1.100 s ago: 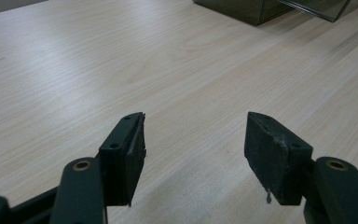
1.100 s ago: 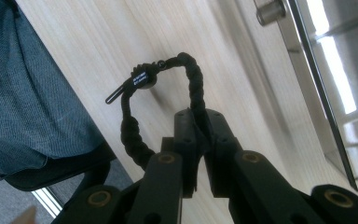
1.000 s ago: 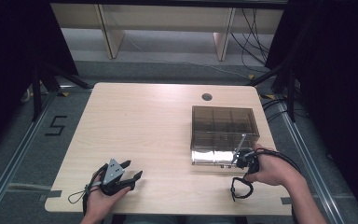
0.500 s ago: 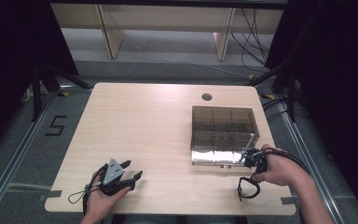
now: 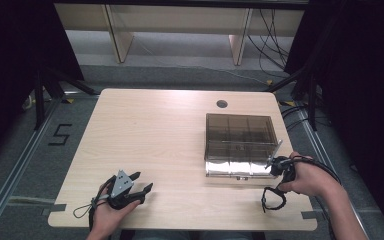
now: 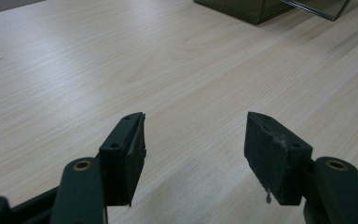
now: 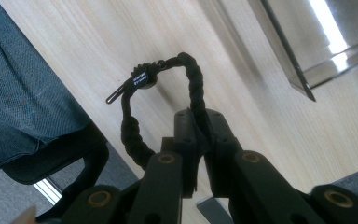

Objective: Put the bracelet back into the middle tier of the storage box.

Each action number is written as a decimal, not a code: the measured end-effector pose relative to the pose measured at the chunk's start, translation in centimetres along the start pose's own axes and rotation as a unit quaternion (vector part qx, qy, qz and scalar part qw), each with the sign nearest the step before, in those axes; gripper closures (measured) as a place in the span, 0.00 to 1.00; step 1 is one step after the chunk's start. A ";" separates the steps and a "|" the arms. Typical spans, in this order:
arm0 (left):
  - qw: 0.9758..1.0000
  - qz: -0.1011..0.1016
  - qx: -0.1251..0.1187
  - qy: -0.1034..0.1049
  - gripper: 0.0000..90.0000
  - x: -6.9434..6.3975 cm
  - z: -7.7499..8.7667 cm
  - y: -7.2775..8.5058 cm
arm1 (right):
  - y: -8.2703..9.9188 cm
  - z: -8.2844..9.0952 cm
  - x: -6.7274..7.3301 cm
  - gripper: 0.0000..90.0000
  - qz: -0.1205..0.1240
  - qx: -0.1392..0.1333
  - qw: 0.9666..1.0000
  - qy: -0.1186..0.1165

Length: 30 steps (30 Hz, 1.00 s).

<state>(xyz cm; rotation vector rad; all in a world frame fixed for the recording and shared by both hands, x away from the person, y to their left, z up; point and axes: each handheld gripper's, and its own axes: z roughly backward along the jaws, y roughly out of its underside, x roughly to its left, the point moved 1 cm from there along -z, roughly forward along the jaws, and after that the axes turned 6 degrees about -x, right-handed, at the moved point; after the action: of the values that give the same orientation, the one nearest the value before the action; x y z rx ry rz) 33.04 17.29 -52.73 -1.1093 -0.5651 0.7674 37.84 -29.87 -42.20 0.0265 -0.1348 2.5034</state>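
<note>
My right gripper (image 7: 200, 154) pinches a black braided cord loop (image 7: 135, 135) (beside the clear box (image 5: 238, 145)); my left gripper (image 6: 193, 154) sits released.

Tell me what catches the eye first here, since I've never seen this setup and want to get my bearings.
First, the smoky clear compartment box on the right half of the pale wooden table. Next, just in front of its near right corner, the right gripper is shut on a black braided cord loop that hangs from it. At the near left edge, the left gripper rests open with nothing between its jaws.
</note>
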 end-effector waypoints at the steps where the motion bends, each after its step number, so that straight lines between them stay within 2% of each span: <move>1: 1.000 0.000 0.000 0.000 0.42 0.0 0.0 0.0 | 0.0 0.0 0.0 0.95 0.000 0.000 1.000 0.000; 4: 1.000 0.000 0.000 -0.001 0.42 0.0 0.0 0.0 | 0.2 0.3 -0.4 0.95 0.005 -0.002 1.000 0.001; 5: 1.000 0.001 0.000 -0.001 0.42 0.0 0.0 0.0 | 0.3 0.3 -0.3 0.95 -0.007 -0.003 1.000 0.003; 9: 1.000 0.006 0.002 -0.004 0.42 -0.1 0.0 0.0 | 0.7 0.6 -1.0 0.95 0.002 -0.002 1.000 0.003; 11: 1.000 0.002 -0.001 -0.002 0.42 0.0 0.0 0.0 | 0.7 0.6 -0.9 0.95 -0.015 -0.002 1.000 0.000; 13: 1.000 0.002 -0.002 -0.002 0.42 0.0 0.0 0.0 | 0.8 0.5 -1.0 0.95 -0.016 -0.009 1.000 -0.006; 16: 1.000 -0.001 0.003 -0.003 0.42 0.0 0.0 0.0 | 0.7 0.8 -1.4 0.95 -0.011 -0.002 1.000 -0.002; 18: 1.000 0.006 0.003 -0.003 0.42 -0.1 0.0 0.0 | 0.7 0.8 -1.3 0.95 -0.013 -0.002 1.000 0.000; 19: 1.000 0.006 0.002 -0.004 0.42 -0.1 0.0 0.0 | 0.7 0.8 -1.5 0.95 -0.017 -0.003 1.000 -0.008; 20: 1.000 0.001 0.001 -0.004 0.42 0.0 0.0 0.0 | 0.7 0.9 -1.6 0.95 -0.018 0.002 1.000 -0.002; 21: 1.000 0.001 0.001 -0.004 0.42 0.0 0.0 0.0 | 0.7 0.9 -1.6 0.95 -0.018 0.002 1.000 -0.002; 22: 1.000 0.000 0.002 -0.005 0.42 0.0 0.0 0.0 | 0.7 1.0 -1.9 0.95 -0.008 0.003 1.000 -0.002; 25: 1.000 0.001 0.000 -0.002 0.42 0.0 0.0 0.0 | 0.7 1.0 -1.9 0.95 -0.013 0.000 1.000 -0.007; 26: 1.000 0.001 0.001 -0.001 0.42 0.0 0.0 0.0 | 0.8 1.1 -2.1 0.95 -0.003 -0.002 1.000 -0.006; 27: 1.000 0.001 0.002 -0.003 0.42 0.0 0.0 0.0 | 0.8 1.1 -2.0 0.95 -0.012 -0.005 1.000 -0.006; 30: 1.000 0.006 0.001 -0.002 0.42 0.0 0.0 0.0 | 0.9 1.2 -2.3 0.95 -0.001 -0.002 1.000 0.000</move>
<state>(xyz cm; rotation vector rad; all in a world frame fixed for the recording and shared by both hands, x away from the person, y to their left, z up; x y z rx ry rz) 33.04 17.25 -52.77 -1.1100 -0.5616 0.7810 39.17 -32.06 -41.15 0.0258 -0.1397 2.5017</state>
